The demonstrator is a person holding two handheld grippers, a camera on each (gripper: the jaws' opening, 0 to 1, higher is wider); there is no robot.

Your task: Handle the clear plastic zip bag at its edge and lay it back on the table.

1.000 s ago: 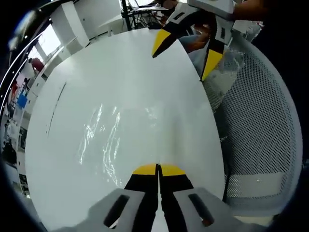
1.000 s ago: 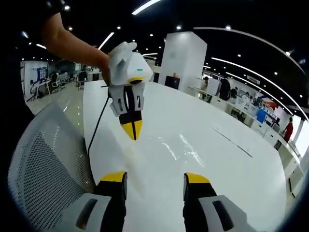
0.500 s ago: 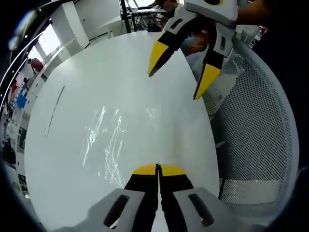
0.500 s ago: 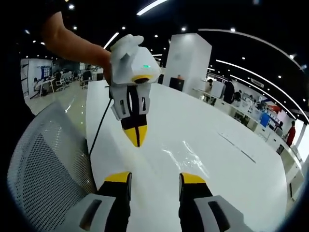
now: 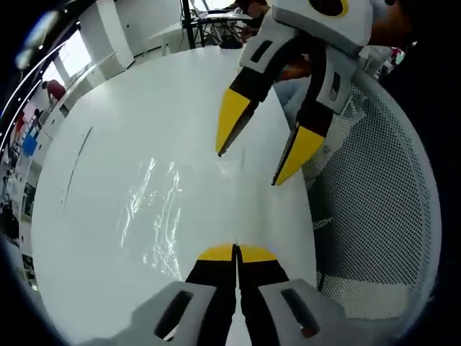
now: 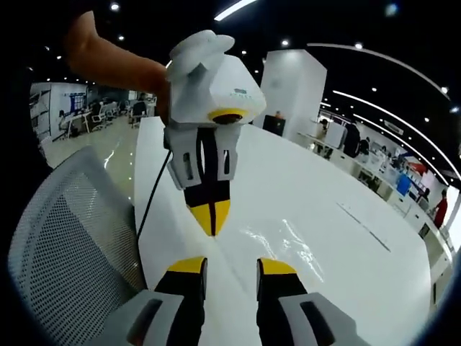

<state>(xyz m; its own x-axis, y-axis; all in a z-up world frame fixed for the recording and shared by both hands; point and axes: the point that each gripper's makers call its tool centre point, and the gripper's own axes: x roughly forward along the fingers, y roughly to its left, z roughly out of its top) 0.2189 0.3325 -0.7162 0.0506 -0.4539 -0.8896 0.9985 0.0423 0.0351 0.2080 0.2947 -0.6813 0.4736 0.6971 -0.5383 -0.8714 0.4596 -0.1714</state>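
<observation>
Clear zip bag (image 5: pixel 155 213) lies flat mid-table (image 5: pixel 86 238), long axis running away from the left gripper (image 5: pixel 236 252), whose jaws are closed at its near edge, a pinch likely. Right gripper (image 5: pixel 259 155), jaws apart, hovers over the bag's chair-side (image 5: pixel 382 216) edge.

Losing the outline of the clear zip bag (image 5: pixel 155 209) against the white table (image 5: pixel 144 101), catching only creased glints and not telling where its edge or zip is running. Not telling either whether the pressed-together tips of the left gripper (image 5: pixel 235 254) are pinching any film, the bag's near edge lying under those 2 jaws. Cutting off the mesh chair (image 5: pixel 374 216) and the person's forearm (image 6: pixel 115 65) at each view's edge, and leaving the far desks and figures (image 6: pixel 338 137) too small and blurred for detail.
</observation>
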